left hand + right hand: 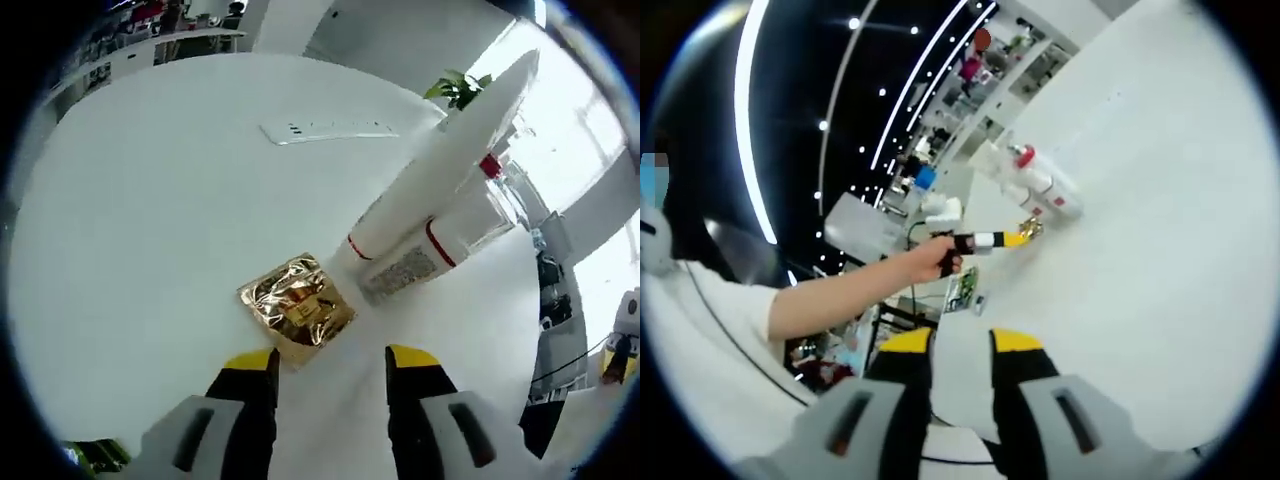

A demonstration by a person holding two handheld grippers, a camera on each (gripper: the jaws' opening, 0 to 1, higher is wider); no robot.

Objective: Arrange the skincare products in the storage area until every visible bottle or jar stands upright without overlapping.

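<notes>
On the white table lies a gold foil packet, just ahead of my left gripper, which is open and holds nothing. Right of the packet, a long white tube with a red band lies tilted across a white labelled bottle on its side. A clear bottle with a red cap is behind them. In the right gripper view the same cluster of bottles and the gold packet lie far off, with the left gripper held beside them. My right gripper is open and empty, well back from them.
A white power strip lies further back on the table, and a green plant stands beyond the bottles. A person's bare arm reaches in from the left. Shelves with goods stand past the table's edge.
</notes>
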